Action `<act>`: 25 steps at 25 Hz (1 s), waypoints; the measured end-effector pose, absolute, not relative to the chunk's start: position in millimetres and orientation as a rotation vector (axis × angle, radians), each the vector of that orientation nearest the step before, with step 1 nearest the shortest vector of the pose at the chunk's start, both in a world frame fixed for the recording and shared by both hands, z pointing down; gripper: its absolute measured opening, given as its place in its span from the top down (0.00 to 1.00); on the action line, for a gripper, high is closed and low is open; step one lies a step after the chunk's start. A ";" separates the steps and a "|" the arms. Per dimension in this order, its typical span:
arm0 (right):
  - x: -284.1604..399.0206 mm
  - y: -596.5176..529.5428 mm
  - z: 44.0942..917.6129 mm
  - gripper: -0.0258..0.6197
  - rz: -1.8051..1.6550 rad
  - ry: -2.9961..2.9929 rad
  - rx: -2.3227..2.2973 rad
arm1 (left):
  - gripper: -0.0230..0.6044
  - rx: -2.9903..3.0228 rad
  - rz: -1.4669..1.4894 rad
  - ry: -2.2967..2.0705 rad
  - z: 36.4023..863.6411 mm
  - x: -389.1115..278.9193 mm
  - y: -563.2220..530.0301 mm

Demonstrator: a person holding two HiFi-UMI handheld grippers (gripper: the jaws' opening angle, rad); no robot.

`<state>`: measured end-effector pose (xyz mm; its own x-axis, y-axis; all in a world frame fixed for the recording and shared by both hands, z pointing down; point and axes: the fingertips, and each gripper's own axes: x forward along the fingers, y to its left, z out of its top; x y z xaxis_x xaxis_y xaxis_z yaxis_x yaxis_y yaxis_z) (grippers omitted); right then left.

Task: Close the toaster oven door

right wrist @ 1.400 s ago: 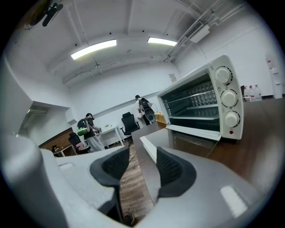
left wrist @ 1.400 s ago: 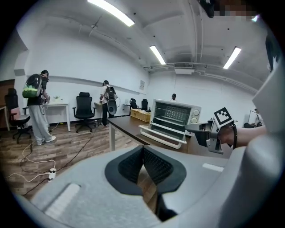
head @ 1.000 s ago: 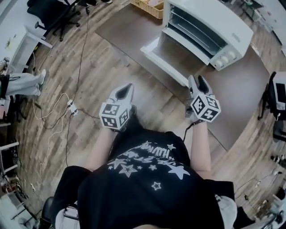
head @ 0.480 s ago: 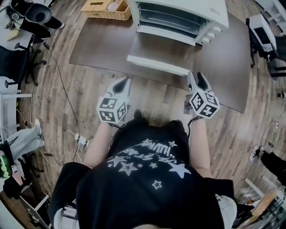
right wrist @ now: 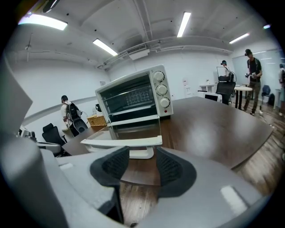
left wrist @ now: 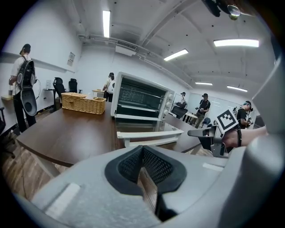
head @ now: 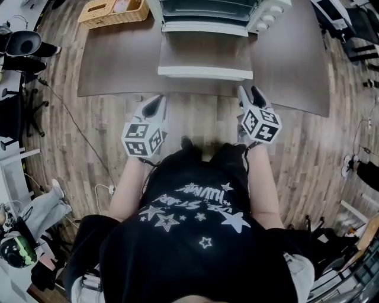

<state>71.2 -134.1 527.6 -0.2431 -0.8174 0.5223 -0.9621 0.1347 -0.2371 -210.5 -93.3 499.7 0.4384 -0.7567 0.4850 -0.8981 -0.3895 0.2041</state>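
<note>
Two grippers hovered just short of the table, touching nothing: the left gripper pinched together and empty, the right gripper parted a little, also empty. Beyond stood one toaster oven, its door folded down flat, and one wicker basket to its left.

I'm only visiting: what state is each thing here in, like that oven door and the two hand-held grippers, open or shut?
Toaster oven door: open, folded down flat.
Left hand-held gripper: shut, nothing between its jaws.
Right hand-held gripper: open, empty, not touching the door.
Wicker basket: upright, no lid.
</note>
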 end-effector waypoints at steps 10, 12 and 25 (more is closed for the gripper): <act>59.5 -159.2 560.4 0.69 0.749 -2.089 1.747 | 0.95 2.242 0.466 -1.380 513.7 -224.2 -101.1; 59.1 -163.4 564.5 0.69 0.729 -2.063 1.748 | 0.95 2.237 0.471 -1.388 515.2 -226.1 -100.9; 64.1 -180.9 576.4 0.76 0.709 -2.011 1.780 | 0.95 2.203 0.471 -1.397 520.3 -227.2 -96.0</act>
